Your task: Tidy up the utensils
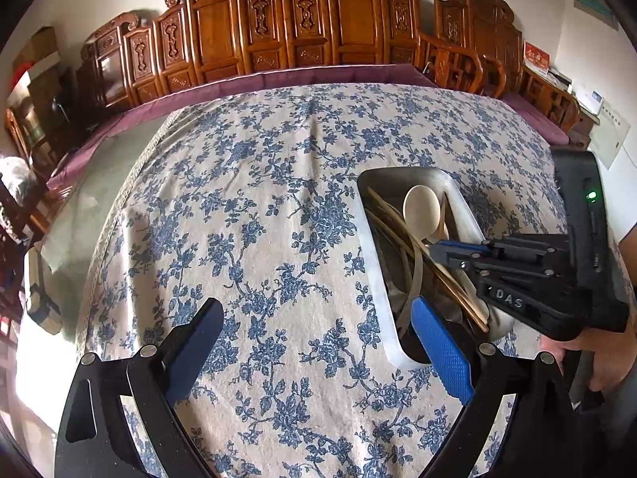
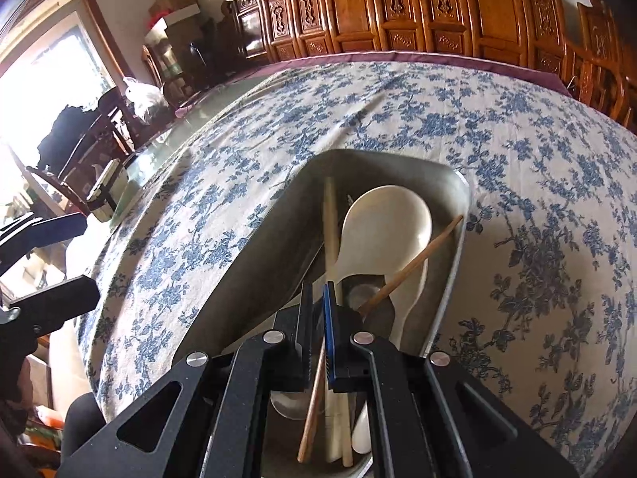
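Bright daylight from a blown-out window (image 2: 47, 91) at left, soft shadows on the tablecloth (image 1: 278, 207), mild glare along the metal tray (image 2: 254, 251) rim, strong fisheye bending and dark vignette at the corners, centres sharp

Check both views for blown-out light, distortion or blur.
Left wrist view: strong fisheye bends the cloth; overexposed at the lower-left edge; tray sharp. Right wrist view: window blown out at left; gripper and spoon in focus.
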Action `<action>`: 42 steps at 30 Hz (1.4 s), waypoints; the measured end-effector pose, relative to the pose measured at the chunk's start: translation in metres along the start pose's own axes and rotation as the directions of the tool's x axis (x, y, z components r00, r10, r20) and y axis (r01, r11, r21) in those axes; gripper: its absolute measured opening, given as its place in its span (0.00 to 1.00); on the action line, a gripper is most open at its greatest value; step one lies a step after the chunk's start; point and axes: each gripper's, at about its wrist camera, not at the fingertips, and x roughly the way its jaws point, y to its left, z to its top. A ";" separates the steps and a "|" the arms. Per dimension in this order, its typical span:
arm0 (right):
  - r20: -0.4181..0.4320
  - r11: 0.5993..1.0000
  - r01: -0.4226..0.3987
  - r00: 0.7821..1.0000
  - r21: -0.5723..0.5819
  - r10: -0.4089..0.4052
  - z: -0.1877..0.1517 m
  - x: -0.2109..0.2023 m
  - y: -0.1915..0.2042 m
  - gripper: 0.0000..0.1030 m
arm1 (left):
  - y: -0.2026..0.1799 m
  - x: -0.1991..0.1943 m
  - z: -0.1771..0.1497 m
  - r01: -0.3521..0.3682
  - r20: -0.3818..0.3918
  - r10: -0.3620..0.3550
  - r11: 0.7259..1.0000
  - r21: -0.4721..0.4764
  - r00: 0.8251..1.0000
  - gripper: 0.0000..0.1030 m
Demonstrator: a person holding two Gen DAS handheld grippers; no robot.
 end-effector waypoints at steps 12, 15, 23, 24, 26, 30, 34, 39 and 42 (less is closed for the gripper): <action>0.129 0.997 0.071 0.989 -0.023 -0.068 -0.015 -0.069 -0.012 0.35 | -0.035 -0.014 0.005 0.016 0.022 -0.016 1.000 0.006 1.000 0.89; 0.165 0.994 0.112 0.980 -0.007 -0.109 -0.023 -0.093 -0.019 0.51 | -0.046 -0.018 0.004 0.009 0.019 -0.009 1.000 0.007 1.000 0.89; 0.230 0.973 0.223 0.946 0.058 -0.231 -0.049 -0.152 -0.032 0.92 | -0.079 -0.044 0.000 -0.029 0.074 0.027 0.999 0.014 0.997 0.89; 0.236 0.971 0.232 0.942 0.064 -0.240 -0.053 -0.158 -0.033 0.95 | -0.082 -0.046 0.000 -0.025 0.079 0.024 1.000 0.015 0.997 0.89; 0.244 0.965 0.252 0.934 0.073 -0.263 -0.061 -0.172 -0.035 0.97 | -0.092 -0.053 -0.003 -0.019 0.090 0.017 1.000 0.021 0.996 0.89; 0.257 0.956 0.281 0.921 0.088 -0.294 -0.075 -0.196 -0.036 0.97 | -0.110 -0.065 -0.009 -0.015 0.110 0.011 0.999 0.032 0.994 0.89; 0.268 0.941 0.323 0.902 0.102 -0.339 -0.089 -0.220 -0.034 0.97 | -0.122 -0.081 -0.018 -0.007 0.174 0.002 1.000 0.027 0.985 0.89; 0.277 0.923 0.364 0.880 0.128 -0.385 -0.101 -0.245 -0.035 0.97 | -0.136 -0.097 -0.022 0.017 0.185 -0.020 1.000 0.013 0.982 0.89; 0.288 0.916 0.376 0.869 0.142 -0.401 -0.108 -0.258 -0.034 0.97 | -0.141 -0.110 -0.025 0.025 0.210 -0.026 1.000 0.006 0.977 0.89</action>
